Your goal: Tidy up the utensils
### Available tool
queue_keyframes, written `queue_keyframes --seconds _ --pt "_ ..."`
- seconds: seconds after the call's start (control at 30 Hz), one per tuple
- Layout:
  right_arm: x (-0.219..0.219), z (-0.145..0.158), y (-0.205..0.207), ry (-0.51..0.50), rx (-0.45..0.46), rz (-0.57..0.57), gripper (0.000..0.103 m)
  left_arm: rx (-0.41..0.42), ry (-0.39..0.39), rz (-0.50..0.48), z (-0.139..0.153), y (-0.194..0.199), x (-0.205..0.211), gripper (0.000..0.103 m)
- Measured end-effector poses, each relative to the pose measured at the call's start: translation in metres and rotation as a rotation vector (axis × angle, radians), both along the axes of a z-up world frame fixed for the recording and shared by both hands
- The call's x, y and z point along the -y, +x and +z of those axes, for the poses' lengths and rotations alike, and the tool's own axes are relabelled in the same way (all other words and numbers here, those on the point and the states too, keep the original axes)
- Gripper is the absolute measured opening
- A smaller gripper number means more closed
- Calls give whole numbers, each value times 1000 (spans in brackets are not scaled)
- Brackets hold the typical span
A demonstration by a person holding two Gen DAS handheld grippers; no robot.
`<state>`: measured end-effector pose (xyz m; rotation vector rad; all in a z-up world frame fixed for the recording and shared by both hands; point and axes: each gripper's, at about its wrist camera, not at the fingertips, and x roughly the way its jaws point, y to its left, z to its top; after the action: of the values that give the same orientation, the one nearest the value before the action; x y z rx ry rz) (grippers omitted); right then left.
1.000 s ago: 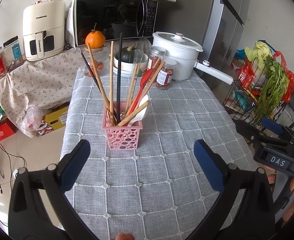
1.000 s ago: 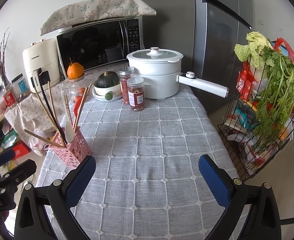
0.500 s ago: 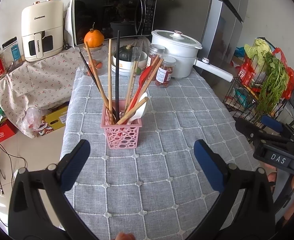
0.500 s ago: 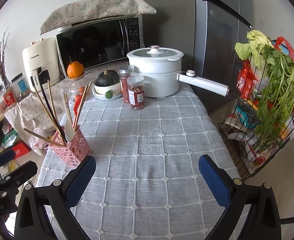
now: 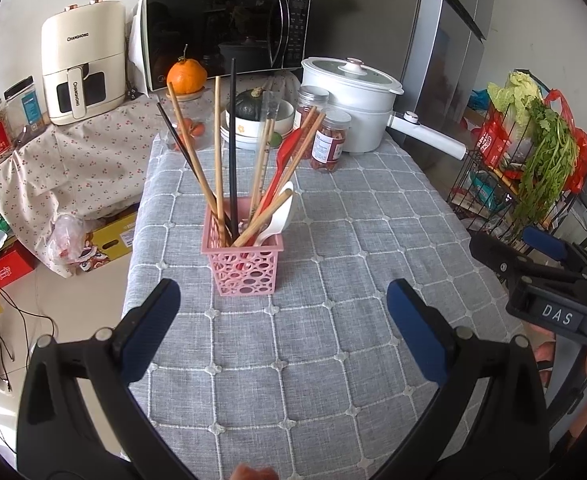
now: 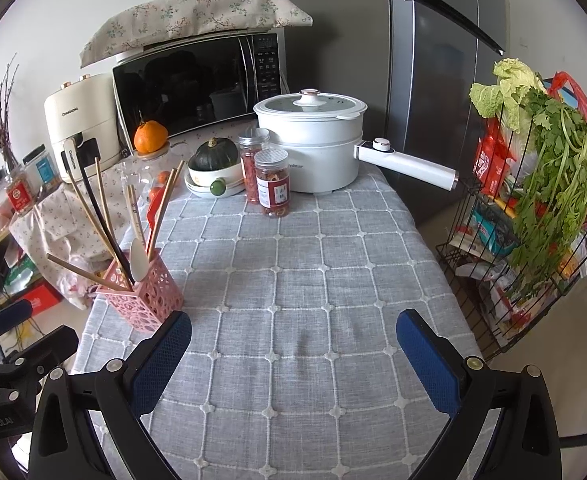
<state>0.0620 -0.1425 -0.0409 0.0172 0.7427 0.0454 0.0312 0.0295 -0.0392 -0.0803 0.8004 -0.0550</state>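
moved: left hand-held gripper (image 5: 283, 312) crept nearer pink perforated basket (image 5: 244, 269) | basket: square plastic, mid-left on grey checked cloth surface (image 6: 313, 288), holding wooden chopsticks (image 5: 191, 156), white spoon (image 5: 279, 218) | both wide, empty | right hand-held gripper (image 6: 293, 346)

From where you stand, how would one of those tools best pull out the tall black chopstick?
Probably by its bare upper shaft, coming from above. The black chopstick stands nearly upright in the pink basket, its top rising clear of the other sticks, while its lower part is crowded among them. The left tool is open and faces the basket, so it seems the handier one.
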Motion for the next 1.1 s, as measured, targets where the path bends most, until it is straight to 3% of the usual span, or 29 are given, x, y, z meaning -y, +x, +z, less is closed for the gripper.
queue_keyframes --seconds 0.67,1.1 --pt "1 -1 0 3 -5 -5 103 -37 8 -28 -2 2 7 102" --pt "0 -10 5 -4 -40 -1 103 -120 -40 42 -37 10 -5 102"
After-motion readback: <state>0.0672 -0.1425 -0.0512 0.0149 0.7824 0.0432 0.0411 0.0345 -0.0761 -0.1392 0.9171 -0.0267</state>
